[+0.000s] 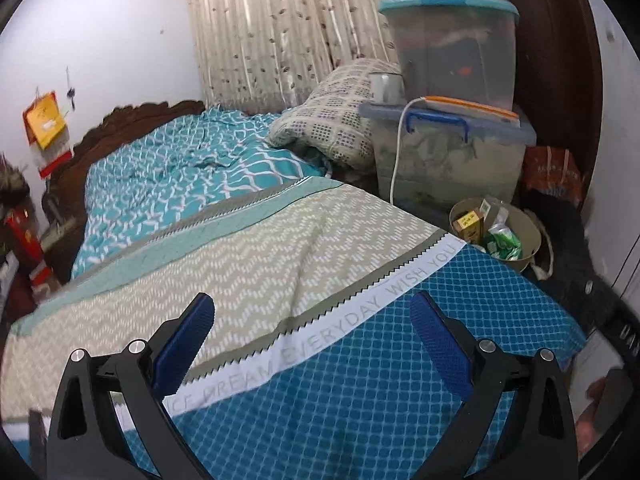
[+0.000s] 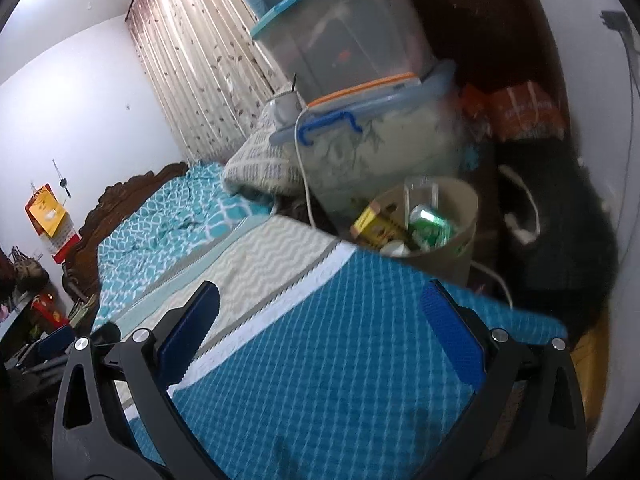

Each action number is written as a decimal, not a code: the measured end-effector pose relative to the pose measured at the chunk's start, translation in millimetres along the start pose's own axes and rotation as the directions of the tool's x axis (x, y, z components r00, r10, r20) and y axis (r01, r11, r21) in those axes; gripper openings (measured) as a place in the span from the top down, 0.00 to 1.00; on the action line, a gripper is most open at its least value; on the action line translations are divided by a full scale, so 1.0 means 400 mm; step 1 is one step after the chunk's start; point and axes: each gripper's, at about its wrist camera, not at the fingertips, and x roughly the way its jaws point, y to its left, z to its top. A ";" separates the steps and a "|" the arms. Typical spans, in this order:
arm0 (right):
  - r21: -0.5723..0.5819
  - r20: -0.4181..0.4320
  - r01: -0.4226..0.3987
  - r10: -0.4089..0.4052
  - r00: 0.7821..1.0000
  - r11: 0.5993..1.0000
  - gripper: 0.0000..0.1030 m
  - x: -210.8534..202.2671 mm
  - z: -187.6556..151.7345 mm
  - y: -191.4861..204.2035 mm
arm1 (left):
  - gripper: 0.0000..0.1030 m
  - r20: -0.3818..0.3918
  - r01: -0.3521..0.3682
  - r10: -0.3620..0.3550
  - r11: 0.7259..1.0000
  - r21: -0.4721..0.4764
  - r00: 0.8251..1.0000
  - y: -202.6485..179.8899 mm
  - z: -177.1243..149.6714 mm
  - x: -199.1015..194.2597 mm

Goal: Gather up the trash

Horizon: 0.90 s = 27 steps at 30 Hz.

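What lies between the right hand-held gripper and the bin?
Only blue bedspread between the right hand-held gripper and the bin, per the right wrist view.

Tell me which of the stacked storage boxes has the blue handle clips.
The bottom box, directly under the orange-edged flat item. Its lid carries blue handle clips; the boxes above it have teal lids and no visible clips.

A wide bed [image 1: 256,248] with a carved dark wooden headboard [image 1: 132,120] is filling the room, lying under a teal, beige and blue patterned cover. A pale, leaf-printed pleated curtain [image 1: 272,32] is hanging behind it, glowing with soft light. Plain white walls [image 1: 100,32] are framing the corner, with a yellow and red wall calendar [image 1: 46,124] hanging on one. Clear plastic storage boxes [image 1: 452,144] are standing stacked beside the bed, against dark brown wooden furniture [image 1: 560,52].
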 end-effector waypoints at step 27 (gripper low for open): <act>0.014 -0.070 0.095 -0.093 0.993 0.995 0.03 0.214 0.128 -0.184 | 0.08 -0.072 0.112 -0.107 0.991 0.070 0.992 -0.319 0.189 0.328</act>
